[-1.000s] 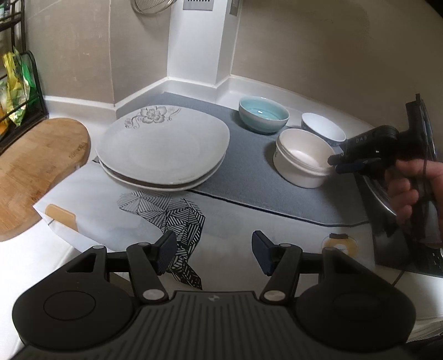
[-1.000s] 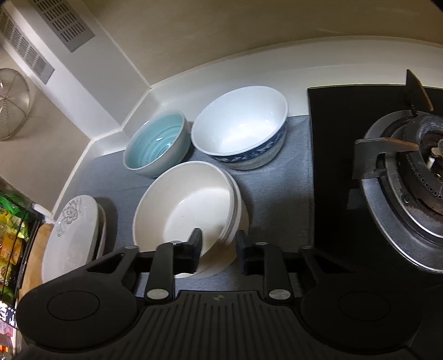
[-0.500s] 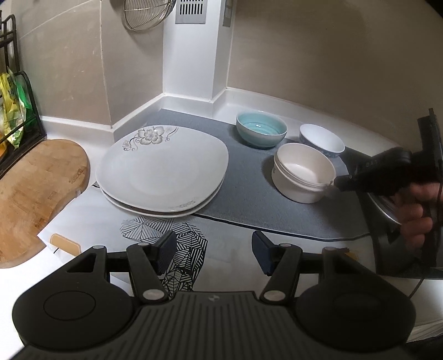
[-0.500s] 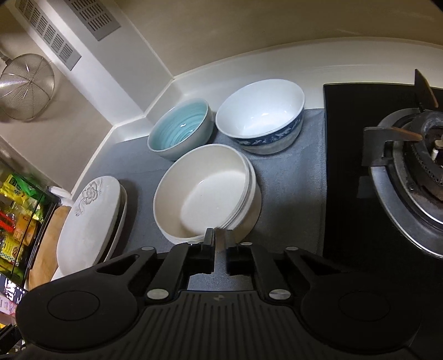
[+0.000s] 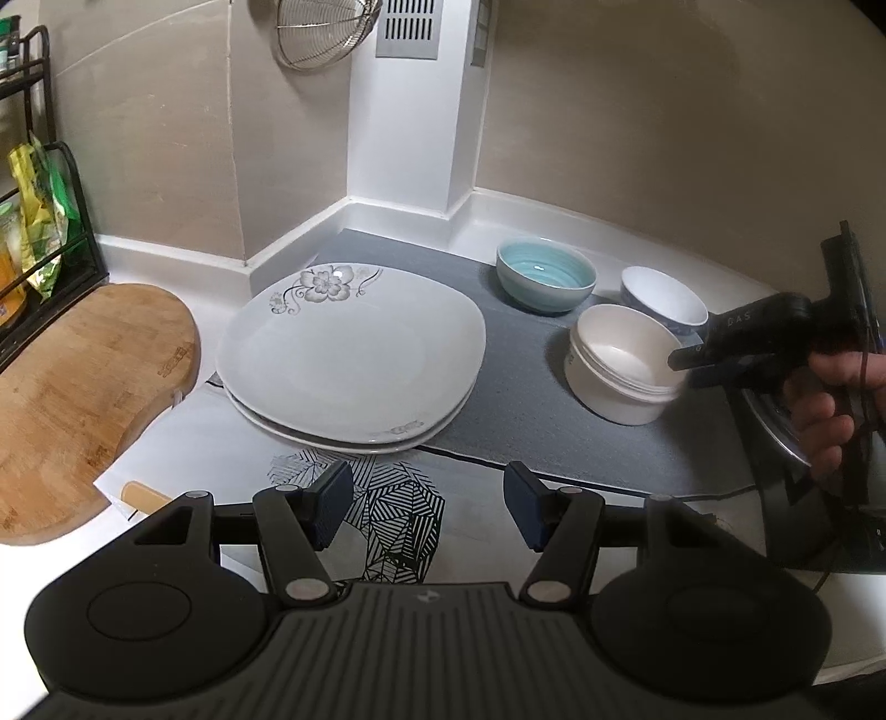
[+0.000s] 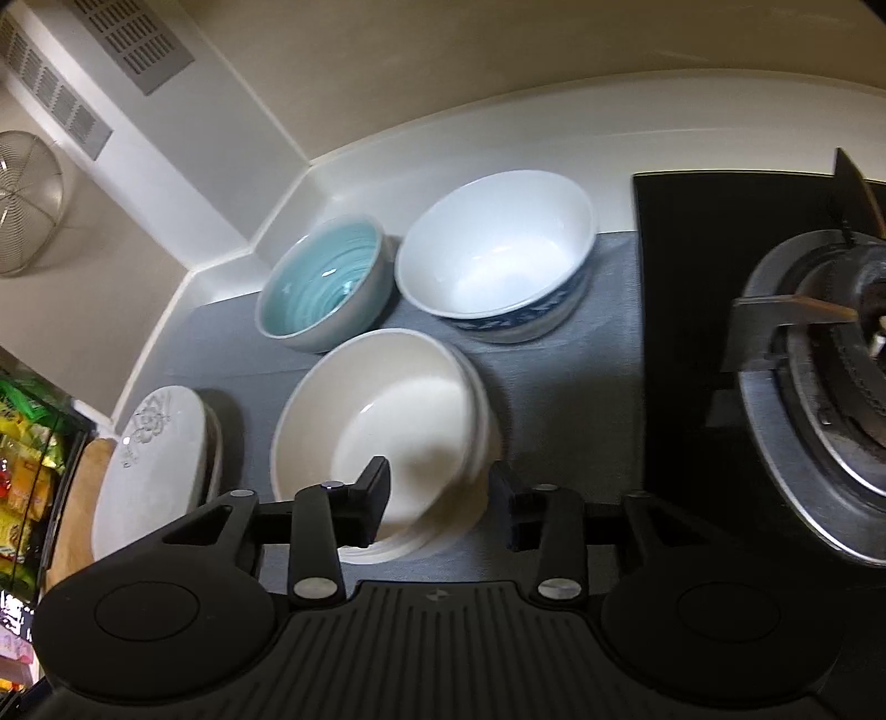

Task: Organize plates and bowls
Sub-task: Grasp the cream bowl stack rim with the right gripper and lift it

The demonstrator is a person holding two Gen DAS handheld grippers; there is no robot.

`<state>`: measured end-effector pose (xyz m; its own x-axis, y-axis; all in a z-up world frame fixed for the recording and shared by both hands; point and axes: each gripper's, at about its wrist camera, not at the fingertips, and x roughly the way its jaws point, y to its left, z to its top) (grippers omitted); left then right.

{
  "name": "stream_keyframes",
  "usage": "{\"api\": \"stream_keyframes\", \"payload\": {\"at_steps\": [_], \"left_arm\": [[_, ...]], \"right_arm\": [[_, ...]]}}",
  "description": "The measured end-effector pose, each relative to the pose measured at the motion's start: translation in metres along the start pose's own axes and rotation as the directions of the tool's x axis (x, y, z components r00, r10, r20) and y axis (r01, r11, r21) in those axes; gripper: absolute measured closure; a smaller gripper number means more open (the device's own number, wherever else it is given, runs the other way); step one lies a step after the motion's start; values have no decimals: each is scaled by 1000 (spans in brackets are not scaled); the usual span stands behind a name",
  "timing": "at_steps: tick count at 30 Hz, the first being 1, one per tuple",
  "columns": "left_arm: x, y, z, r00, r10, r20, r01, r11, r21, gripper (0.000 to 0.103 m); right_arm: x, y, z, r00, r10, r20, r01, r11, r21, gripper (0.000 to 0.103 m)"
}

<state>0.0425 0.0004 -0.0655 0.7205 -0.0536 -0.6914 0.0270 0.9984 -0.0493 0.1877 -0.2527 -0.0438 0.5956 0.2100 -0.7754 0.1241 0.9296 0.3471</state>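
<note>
Two white square plates (image 5: 349, 349) with a grey flower print lie stacked at the left end of a grey mat (image 5: 515, 399). To their right stand nested cream bowls (image 6: 387, 410), a teal bowl (image 6: 321, 288) and a white bowl with a blue pattern (image 6: 493, 255). My right gripper (image 6: 443, 493) straddles the near rim of the cream bowls, one finger inside and one outside. Its jaws are opening and the pads stand clear of the wall. My left gripper (image 5: 426, 504) hangs open over patterned paper in front of the plates, with nothing between its fingers.
A gas stove (image 6: 819, 387) borders the mat on the right. A round wooden board (image 5: 83, 387) lies to the left of the plates, beside a black rack (image 5: 50, 221) of packets. A wire strainer (image 5: 326, 33) hangs on the corner wall.
My right gripper closed fully just short of the cream bowls, then opened again around their near rim. My left gripper drew back and up a little, still open.
</note>
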Motion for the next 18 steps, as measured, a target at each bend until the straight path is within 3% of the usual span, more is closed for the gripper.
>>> {"api": "stream_keyframes", "payload": {"at_steps": [2, 8, 14, 18], "left_arm": [[0, 0, 1, 1000, -6, 0, 6, 1000, 11, 37], [7, 2, 6, 999, -37, -13, 37, 998, 43, 37], [18, 10, 16, 995, -99, -4, 99, 992, 84, 37], [24, 24, 26, 990, -141, 1, 140, 984, 110, 37]], "right_arm": [[0, 4, -2, 1000, -5, 4, 5, 1000, -13, 85], [-8, 5, -14, 1000, 9, 22, -9, 1000, -15, 98], [-17, 11, -32, 1000, -5, 21, 5, 1000, -16, 99], [-30, 18, -34, 994, -58, 93, 58, 998, 7, 92]]}}
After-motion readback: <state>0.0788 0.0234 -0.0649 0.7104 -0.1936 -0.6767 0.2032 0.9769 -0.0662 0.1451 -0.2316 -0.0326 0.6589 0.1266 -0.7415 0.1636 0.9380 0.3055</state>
